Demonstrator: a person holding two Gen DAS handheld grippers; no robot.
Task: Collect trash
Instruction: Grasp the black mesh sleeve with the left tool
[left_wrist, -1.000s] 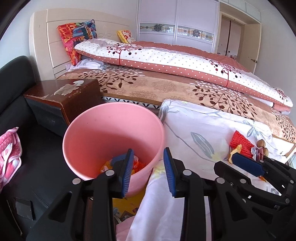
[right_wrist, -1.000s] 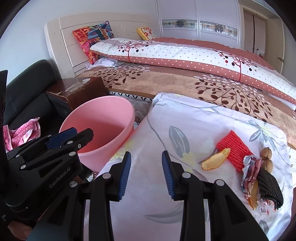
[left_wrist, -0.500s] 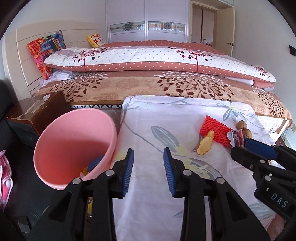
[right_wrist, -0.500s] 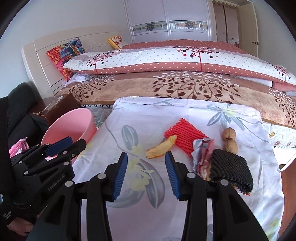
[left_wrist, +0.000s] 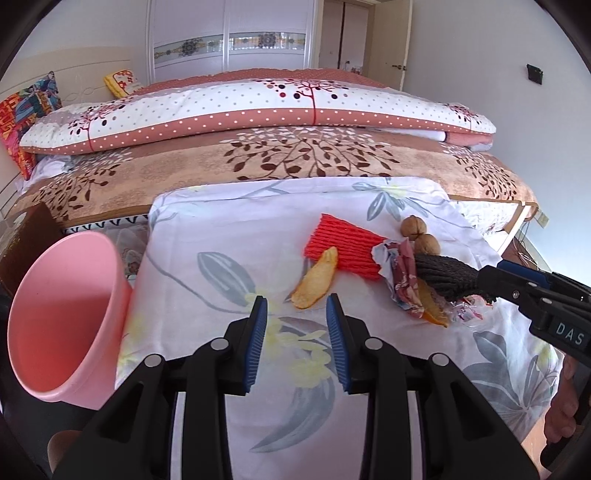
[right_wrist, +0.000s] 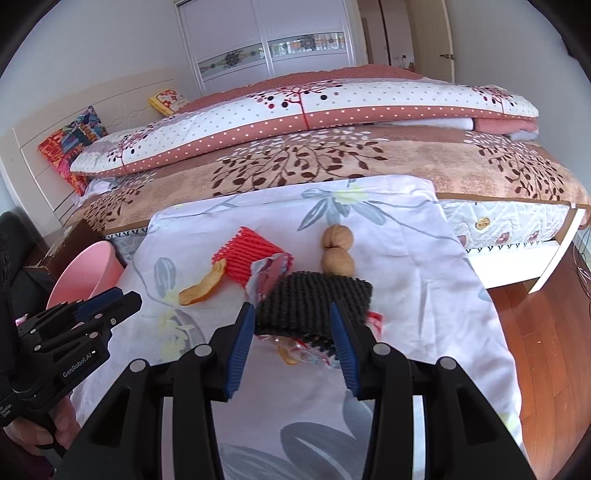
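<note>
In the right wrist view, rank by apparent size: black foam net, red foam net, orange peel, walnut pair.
Largest to smallest as they look:
1. black foam net, though it lies nearest the camera, which inflates it
2. red foam net
3. orange peel and walnut pair: too alike to rank

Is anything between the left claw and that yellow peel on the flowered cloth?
Nothing visible. The left claw stands open just short of the curved yellow fruit peel, with only bare white flowered cloth between them.

Floral sheet (left_wrist: 229, 236) with peel (left_wrist: 317, 280), red netting (left_wrist: 343, 247), walnuts (left_wrist: 419, 234)
</note>
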